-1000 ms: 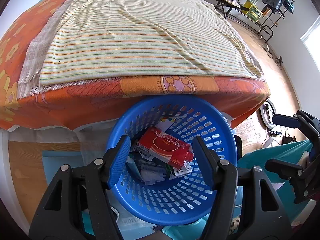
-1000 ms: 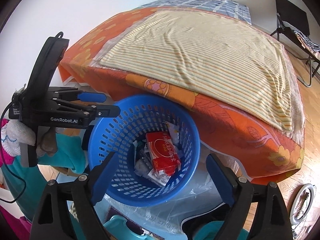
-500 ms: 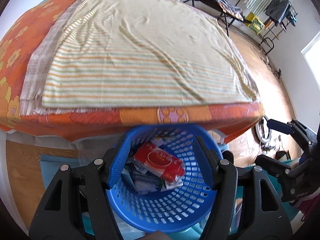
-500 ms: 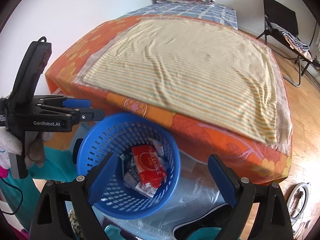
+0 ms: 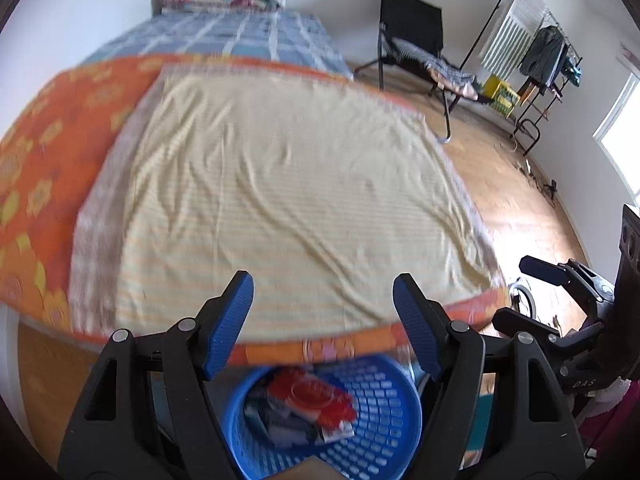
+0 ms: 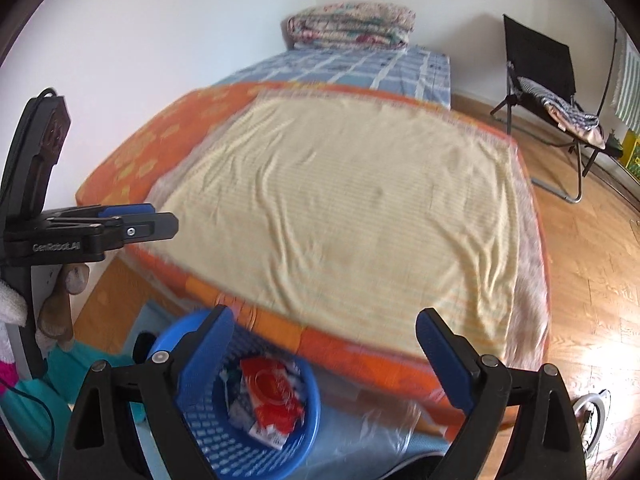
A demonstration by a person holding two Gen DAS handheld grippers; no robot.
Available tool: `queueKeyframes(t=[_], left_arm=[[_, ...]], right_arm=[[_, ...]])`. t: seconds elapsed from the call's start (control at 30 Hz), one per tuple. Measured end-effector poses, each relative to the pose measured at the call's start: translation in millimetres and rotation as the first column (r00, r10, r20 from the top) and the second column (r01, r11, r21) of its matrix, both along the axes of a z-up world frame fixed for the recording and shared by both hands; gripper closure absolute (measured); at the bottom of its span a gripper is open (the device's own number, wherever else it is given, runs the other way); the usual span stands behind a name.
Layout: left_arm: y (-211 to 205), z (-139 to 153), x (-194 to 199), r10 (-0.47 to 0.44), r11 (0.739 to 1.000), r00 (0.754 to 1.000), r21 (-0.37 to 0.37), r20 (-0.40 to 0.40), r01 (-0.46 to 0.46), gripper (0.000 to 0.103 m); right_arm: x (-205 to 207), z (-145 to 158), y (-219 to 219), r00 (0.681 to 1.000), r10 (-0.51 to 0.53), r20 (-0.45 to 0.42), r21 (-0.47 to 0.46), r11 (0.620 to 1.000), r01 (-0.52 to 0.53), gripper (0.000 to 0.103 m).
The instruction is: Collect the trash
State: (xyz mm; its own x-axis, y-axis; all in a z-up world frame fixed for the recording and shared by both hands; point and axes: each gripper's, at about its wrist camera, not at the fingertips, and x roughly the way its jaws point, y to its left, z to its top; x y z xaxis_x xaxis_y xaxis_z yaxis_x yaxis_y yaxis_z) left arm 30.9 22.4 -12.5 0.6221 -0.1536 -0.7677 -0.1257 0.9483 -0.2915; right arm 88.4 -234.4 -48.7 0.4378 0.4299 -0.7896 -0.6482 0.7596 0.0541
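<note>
A blue perforated basket (image 5: 384,420) (image 6: 208,428) stands on the floor at the foot of the bed. Inside it lie a red packet (image 5: 316,398) (image 6: 276,396) and other wrappers. My left gripper (image 5: 324,312) hangs above and behind the basket, over the bed's near edge; its jaws are opening and nothing is between them. It also shows side-on in the right wrist view, left gripper (image 6: 136,222), held by a hand. My right gripper (image 6: 324,352) is open and empty, above the basket's right side. The right gripper (image 5: 536,292) also appears at the right edge of the left wrist view.
A bed with an orange cover (image 6: 168,148), a pale striped blanket (image 5: 280,200) and a folded quilt (image 6: 352,24) fills the middle. A black folding chair (image 5: 412,36) and a clothes rack (image 5: 548,60) stand on the wooden floor (image 6: 592,264) to the right. Clear plastic (image 6: 380,428) lies beside the basket.
Both grippers have risen and tilted up, so the basket has slid to the bottom of both views and the whole bed shows. The left jaws stand a little wider.
</note>
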Motion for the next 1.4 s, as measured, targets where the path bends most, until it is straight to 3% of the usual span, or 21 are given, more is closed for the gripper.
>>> queueKeyframes(t=[0.17, 0.3, 0.4, 0.5, 0.6, 0.8, 1.03, 1.4], left_arm=[[0.8, 32.4, 9.1, 0.012, 0.999, 0.995, 0.044, 0.101, -0.016, 0.028], [3.0, 48.9, 7.2, 0.026, 0.998, 0.986, 0.054, 0.162, -0.035, 0.017], [0.7, 58.7, 5.5, 0.027, 0.996, 0.98, 0.082, 0.199, -0.044, 0.017], [-1.1, 66.8, 2.7, 0.03, 0.993, 0.973, 0.105, 0.227, -0.055, 0.016], [-2.7, 71.4, 0.5, 0.038, 0.992, 0.968, 0.108, 0.25, -0.067, 0.005], [-5.1, 72.2, -1.8, 0.06, 0.986, 0.963, 0.136, 0.264, -0.099, 0.003], [2.1, 65.1, -0.7, 0.104, 0.989, 0.965, 0.078, 0.24, -0.126, 0.001], [1.6, 65.1, -2.3, 0.111, 0.989, 0.966, 0.074, 0.233, -0.131, 0.001]], right_arm=[[21.2, 20.7, -0.7, 0.999, -0.024, 0.042, 0.061, 0.998, 0.022, 0.009], [33.0, 34.4, -5.2, 0.997, -0.047, 0.063, 0.15, 0.988, 0.037, 0.009], [36.1, 41.2, -10.4, 0.994, -0.072, 0.087, 0.212, 0.976, 0.052, 0.008], [39.7, 45.0, -12.7, 0.991, -0.091, 0.095, 0.257, 0.964, 0.063, 0.0], [41.3, 48.6, -14.6, 0.987, -0.111, 0.115, 0.296, 0.953, 0.072, 0.0], [44.6, 49.7, -13.9, 0.984, -0.133, 0.122, 0.279, 0.956, 0.095, 0.0], [47.9, 50.2, -12.7, 0.987, -0.132, 0.093, 0.253, 0.962, 0.105, 0.0], [40.5, 51.2, -11.2, 0.986, -0.12, 0.118, 0.237, 0.967, 0.089, 0.0]])
